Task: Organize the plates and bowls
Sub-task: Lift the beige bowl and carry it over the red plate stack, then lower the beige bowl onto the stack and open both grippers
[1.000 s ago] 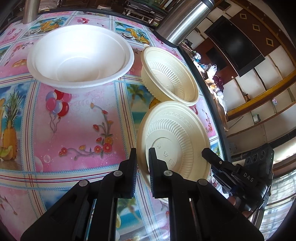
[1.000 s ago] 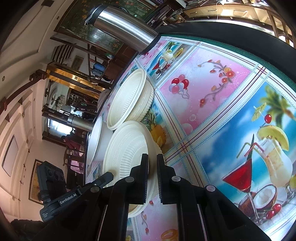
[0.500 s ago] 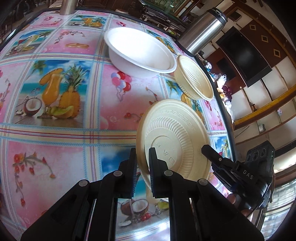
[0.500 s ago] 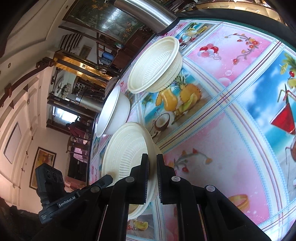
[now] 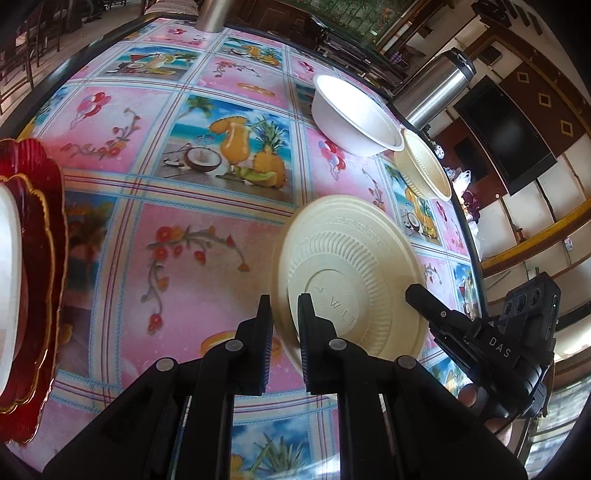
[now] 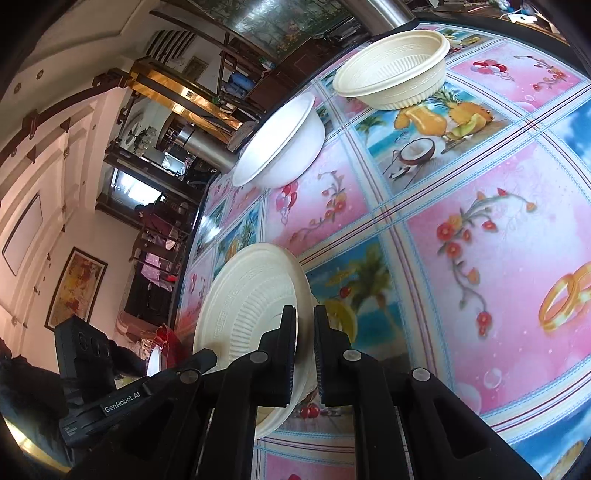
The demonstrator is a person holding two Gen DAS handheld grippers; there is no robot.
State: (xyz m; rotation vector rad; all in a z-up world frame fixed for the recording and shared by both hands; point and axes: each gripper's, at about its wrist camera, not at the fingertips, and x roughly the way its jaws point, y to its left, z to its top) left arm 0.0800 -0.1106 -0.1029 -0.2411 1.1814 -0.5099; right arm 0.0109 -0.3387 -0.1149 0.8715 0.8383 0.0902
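Both grippers hold one cream ribbed plate (image 5: 347, 273) by opposite rims, on edge above the table. My left gripper (image 5: 285, 314) is shut on its near rim; my right gripper (image 6: 305, 325) is shut on the other rim, and the plate also shows in the right wrist view (image 6: 251, 310). A white bowl (image 5: 354, 118) and a cream ribbed bowl (image 5: 424, 170) stand at the far right of the table; both also show in the right wrist view, the white bowl (image 6: 284, 144) and the cream bowl (image 6: 395, 70). A red scalloped plate stack (image 5: 37, 258) with a white dish on it lies at the left.
The table (image 5: 184, 240) wears a pink and blue picture cloth. A steel flask (image 5: 432, 88) stands at the far right edge behind the bowls, another steel cylinder (image 5: 212, 14) at the far edge. The right gripper's body (image 5: 491, 343) shows at the right.
Both grippers have carried the cream plate away from the two bowls, back and leftward across the table. The red plate stack has come into the left wrist view.
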